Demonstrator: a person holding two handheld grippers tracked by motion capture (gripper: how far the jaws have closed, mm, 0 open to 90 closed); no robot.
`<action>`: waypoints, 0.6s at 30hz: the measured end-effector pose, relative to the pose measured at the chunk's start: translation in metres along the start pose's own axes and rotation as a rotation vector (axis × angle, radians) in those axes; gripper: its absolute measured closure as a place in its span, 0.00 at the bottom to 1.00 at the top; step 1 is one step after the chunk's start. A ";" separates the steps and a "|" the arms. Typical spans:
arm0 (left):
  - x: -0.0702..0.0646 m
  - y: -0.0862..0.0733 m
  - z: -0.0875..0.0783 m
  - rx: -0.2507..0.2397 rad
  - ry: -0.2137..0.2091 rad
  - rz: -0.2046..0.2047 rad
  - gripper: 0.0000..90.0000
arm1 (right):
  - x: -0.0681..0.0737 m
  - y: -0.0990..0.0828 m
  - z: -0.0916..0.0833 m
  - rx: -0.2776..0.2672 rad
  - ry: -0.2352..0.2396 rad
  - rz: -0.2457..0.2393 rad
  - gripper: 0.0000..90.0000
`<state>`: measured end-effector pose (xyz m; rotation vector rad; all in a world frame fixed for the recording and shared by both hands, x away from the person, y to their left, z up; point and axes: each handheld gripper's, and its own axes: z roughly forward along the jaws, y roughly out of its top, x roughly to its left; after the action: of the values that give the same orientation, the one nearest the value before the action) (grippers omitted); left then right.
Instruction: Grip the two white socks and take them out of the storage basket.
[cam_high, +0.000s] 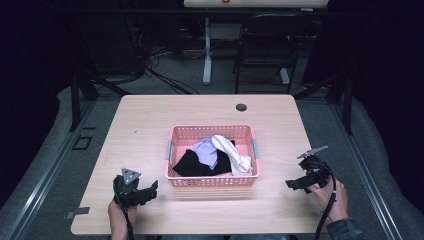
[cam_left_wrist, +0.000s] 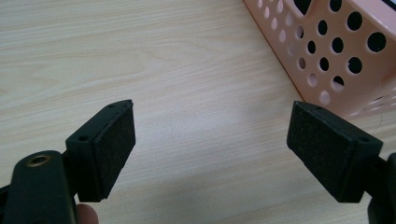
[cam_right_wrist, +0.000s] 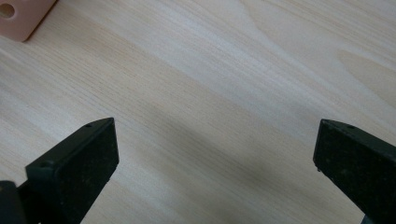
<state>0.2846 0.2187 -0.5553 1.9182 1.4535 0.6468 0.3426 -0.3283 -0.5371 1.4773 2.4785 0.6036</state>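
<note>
Pale wooden tabletop (cam_high: 140, 125), dark room behind. Near edge: left gripper (cam_high: 145, 192) toward the near-left corner, jaws spread, empty, close beside the basket's near-left corner. Right gripper (cam_high: 296, 184) toward the right edge, jaws spread wide, holding nothing, farther off. Centre: pink basket (cam_high: 212, 182), long axis left to right, holding black (cam_high: 192, 164), lilac (cam_high: 206, 151) and white cloths (cam_high: 232, 152). Left is judged nearer.
</note>
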 end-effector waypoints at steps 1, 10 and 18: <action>0.000 0.000 0.000 0.001 0.000 0.000 0.17 | 0.000 0.000 0.000 0.002 -0.002 -0.001 0.00; 0.001 -0.001 -0.001 0.004 0.001 -0.001 0.17 | 0.006 0.002 -0.002 0.005 -0.001 -0.035 0.00; 0.001 0.000 -0.001 0.004 0.002 0.001 0.17 | 0.008 0.002 -0.005 -0.002 -0.002 -0.072 0.00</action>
<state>0.2839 0.2196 -0.5552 1.9215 1.4562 0.6473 0.3388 -0.3217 -0.5314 1.3805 2.5168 0.5906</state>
